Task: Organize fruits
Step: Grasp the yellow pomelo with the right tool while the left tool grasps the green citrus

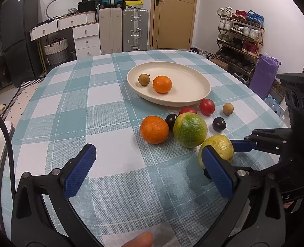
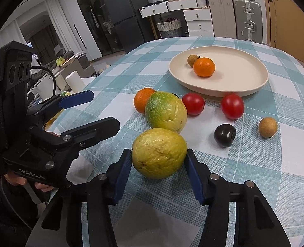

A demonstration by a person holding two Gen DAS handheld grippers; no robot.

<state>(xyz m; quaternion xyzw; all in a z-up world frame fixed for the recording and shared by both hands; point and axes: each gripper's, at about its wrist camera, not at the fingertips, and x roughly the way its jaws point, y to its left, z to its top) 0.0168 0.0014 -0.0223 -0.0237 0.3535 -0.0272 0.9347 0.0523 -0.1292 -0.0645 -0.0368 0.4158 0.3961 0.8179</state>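
Observation:
My right gripper (image 2: 159, 160) is shut on a yellow guava (image 2: 159, 152) resting on the checked tablecloth, one blue pad against each side. Just behind it lie a green-yellow guava (image 2: 166, 111), an orange (image 2: 141, 98), two tomatoes (image 2: 193, 104) and a dark plum (image 2: 224, 134). A cream plate (image 2: 238, 76) further back holds an orange (image 2: 204, 66) and a small brown longan (image 2: 191, 59). My left gripper (image 1: 149, 151) hovers open over bare cloth, left of the yellow guava (image 1: 219, 144), with nothing between its fingers.
A loose longan (image 2: 267, 127) lies right of the plum. A second dark plum (image 1: 171, 120) sits behind the table orange (image 1: 154, 129). The round table's edge curves away on the left. Suitcases, drawers and a shoe rack (image 1: 240, 41) stand beyond the table.

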